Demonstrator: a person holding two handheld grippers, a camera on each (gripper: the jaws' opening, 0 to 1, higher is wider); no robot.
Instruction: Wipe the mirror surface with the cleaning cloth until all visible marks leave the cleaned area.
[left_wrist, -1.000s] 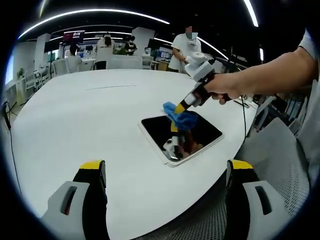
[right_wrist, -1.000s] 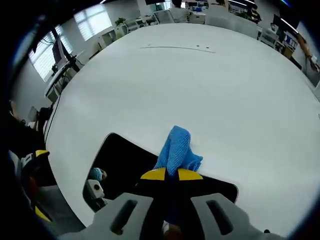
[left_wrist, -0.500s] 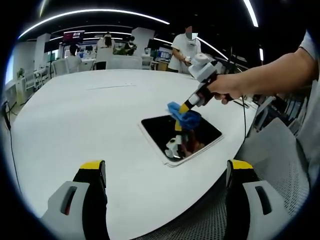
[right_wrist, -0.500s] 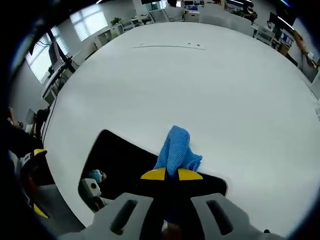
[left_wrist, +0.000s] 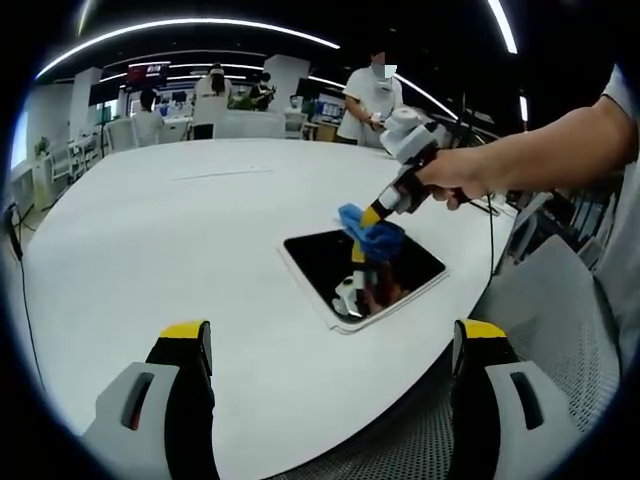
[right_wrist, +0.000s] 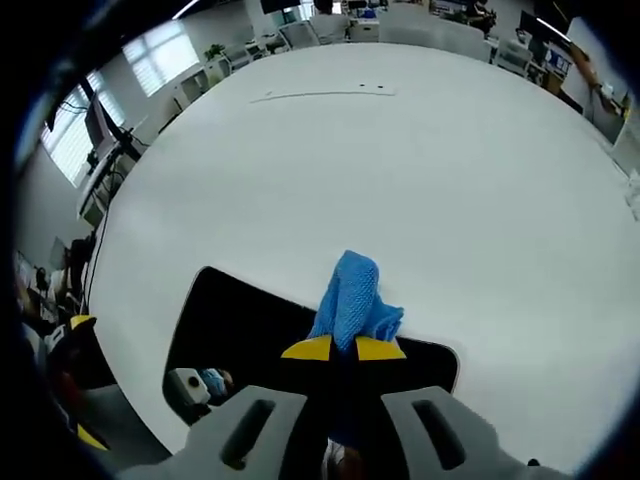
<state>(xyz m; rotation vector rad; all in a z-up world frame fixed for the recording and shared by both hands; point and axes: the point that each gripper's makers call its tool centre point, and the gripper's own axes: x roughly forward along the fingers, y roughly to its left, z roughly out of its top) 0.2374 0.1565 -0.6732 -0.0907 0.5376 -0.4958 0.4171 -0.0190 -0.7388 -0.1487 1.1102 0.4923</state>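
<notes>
Right gripper (right_wrist: 343, 348) clamped on blue cleaning cloth (right_wrist: 355, 300), pressed to mirror (left_wrist: 325, 262) on white table (left_wrist: 150, 240); left gripper (left_wrist: 330, 345) spread wide

Bright, even light from curved ceiling strip lights (left_wrist: 190, 22) washes the white worktop (left_wrist: 150, 240) with barely any shadow, while fisheye bending warps and softens both views' edges.

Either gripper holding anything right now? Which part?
Right gripper pinches the blue cloth by its near end, over the mirror. Left gripper is open, holding nothing.
</notes>
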